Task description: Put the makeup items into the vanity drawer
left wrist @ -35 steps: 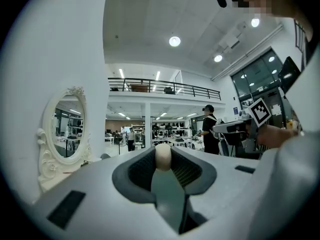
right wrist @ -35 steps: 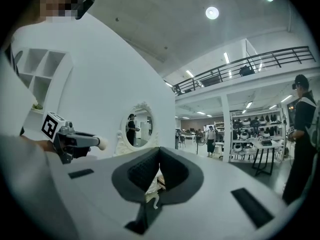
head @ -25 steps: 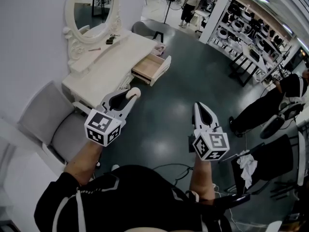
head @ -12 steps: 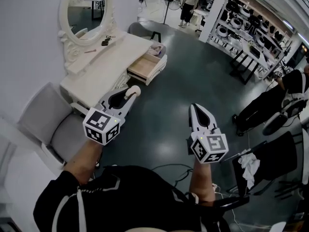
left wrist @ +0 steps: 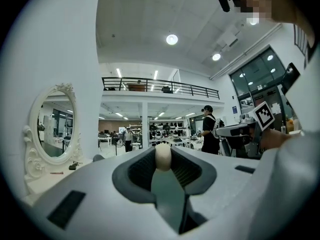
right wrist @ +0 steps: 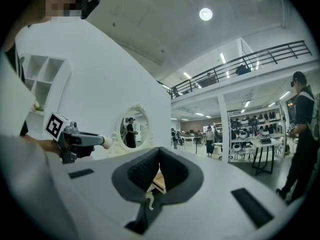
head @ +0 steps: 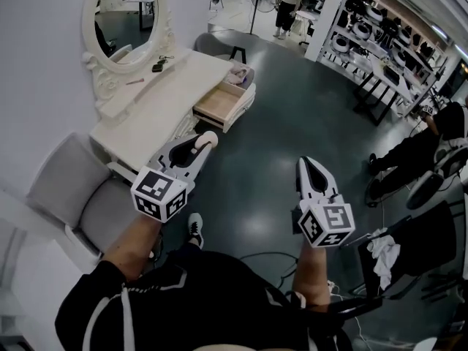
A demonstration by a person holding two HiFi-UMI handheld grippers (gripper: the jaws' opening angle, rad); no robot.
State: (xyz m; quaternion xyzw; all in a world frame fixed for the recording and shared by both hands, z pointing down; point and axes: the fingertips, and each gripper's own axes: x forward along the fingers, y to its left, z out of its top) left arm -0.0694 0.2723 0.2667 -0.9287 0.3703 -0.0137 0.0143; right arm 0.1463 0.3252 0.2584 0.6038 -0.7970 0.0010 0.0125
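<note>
My left gripper point(head: 200, 143) is shut on a cream egg-shaped makeup sponge point(head: 207, 137), which pokes out between its tips point(left wrist: 163, 158). It is held level in the air, short of the white vanity table point(head: 157, 108). The vanity's wooden drawer point(head: 221, 102) stands pulled open, beyond the sponge. On the vanity top near the oval mirror point(head: 121, 13) lie a dark item point(head: 158, 66) and a thin pink item point(head: 134, 82). My right gripper point(head: 314, 162) is shut with nothing in it, level over the dark floor to the right of the drawer.
A grey chair point(head: 80, 196) stands at the vanity's near left. A pink item point(head: 239, 72) lies at the vanity's far end. A person sits at the right point(head: 420, 148) beside a rack with a cloth point(head: 380, 251). Shelving point(head: 380, 42) and standing people point(head: 289, 2) are far back.
The view has shifted as the person walks; a shoe now shows below the left arm. Both grippers have moved forward a little, the sponge still gripped.
</note>
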